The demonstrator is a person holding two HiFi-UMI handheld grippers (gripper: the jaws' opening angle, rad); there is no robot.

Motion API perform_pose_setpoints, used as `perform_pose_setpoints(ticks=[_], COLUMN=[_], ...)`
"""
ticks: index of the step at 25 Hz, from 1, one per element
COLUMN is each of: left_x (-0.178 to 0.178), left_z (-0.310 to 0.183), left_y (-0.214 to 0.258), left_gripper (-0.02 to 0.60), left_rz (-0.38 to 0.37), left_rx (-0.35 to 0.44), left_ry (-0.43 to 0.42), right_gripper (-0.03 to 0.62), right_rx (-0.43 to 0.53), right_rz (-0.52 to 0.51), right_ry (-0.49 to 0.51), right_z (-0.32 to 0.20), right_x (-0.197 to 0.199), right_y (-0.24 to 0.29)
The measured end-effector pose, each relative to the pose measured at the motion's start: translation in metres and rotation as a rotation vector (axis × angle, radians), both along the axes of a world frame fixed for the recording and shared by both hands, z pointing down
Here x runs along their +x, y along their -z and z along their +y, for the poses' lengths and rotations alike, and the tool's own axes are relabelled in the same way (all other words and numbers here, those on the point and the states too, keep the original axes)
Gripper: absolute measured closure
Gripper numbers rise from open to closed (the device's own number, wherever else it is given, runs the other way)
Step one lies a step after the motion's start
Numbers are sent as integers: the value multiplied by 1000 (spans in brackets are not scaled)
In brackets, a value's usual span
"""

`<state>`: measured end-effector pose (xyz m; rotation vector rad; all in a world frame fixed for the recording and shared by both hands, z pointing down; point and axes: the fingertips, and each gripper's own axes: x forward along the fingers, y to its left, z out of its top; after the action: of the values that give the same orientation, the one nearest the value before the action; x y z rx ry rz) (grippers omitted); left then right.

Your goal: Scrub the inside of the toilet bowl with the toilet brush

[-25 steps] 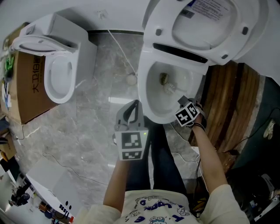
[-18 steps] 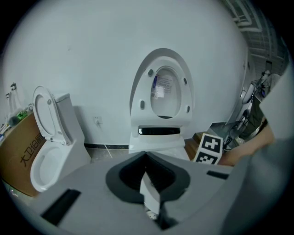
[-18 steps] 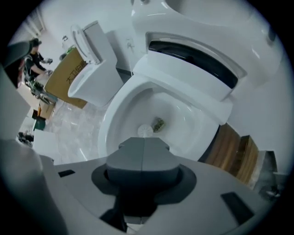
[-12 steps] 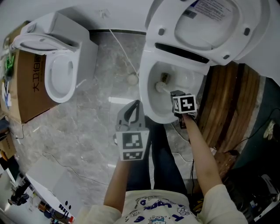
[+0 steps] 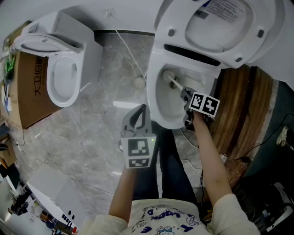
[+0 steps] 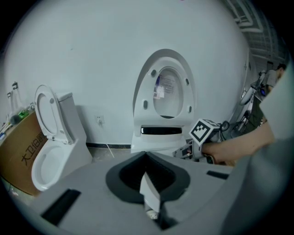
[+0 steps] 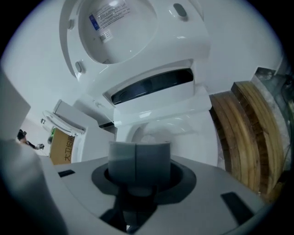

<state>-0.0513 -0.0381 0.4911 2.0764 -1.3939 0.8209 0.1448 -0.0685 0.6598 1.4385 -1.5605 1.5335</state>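
Black Chinese characters, beginning "大卫", are printed down the side of the brown cardboard box [image 5: 34,87] at the left edge of the floor. A label [image 5: 223,9] with a blue heading is stuck inside the raised toilet lid [image 5: 257,18]; its fine print cannot be read.
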Motion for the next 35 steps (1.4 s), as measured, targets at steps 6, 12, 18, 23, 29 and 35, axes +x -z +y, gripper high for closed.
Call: perform_pose_setpoints(ticks=[6, 12, 18, 23, 29, 35], left_x=[1, 6, 10, 14, 18, 16], left_z=[-1, -1, -1, 0, 0, 3], left_y=[0, 1, 2, 2, 5, 5], left_gripper=[580, 580, 580, 580, 580, 578], left_rz=[1, 4, 5, 8, 6, 0], left_rx=[2, 2, 2, 2, 5, 5], left_ry=[-4, -15, -24, -29, -33, -26], right_gripper=[425, 425, 425, 425, 425, 425], right_rx=[-59, -154, -265, -313, -305, -268], right_rz=[-6, 1, -38, -31, 80, 216], right_ry=[153, 314, 340, 359, 500, 624], right_z=[26, 64, 106, 135, 149, 134], right_x=[-9, -7, 4, 17, 35, 54], right_y=[-4, -9, -9, 0, 10, 10])
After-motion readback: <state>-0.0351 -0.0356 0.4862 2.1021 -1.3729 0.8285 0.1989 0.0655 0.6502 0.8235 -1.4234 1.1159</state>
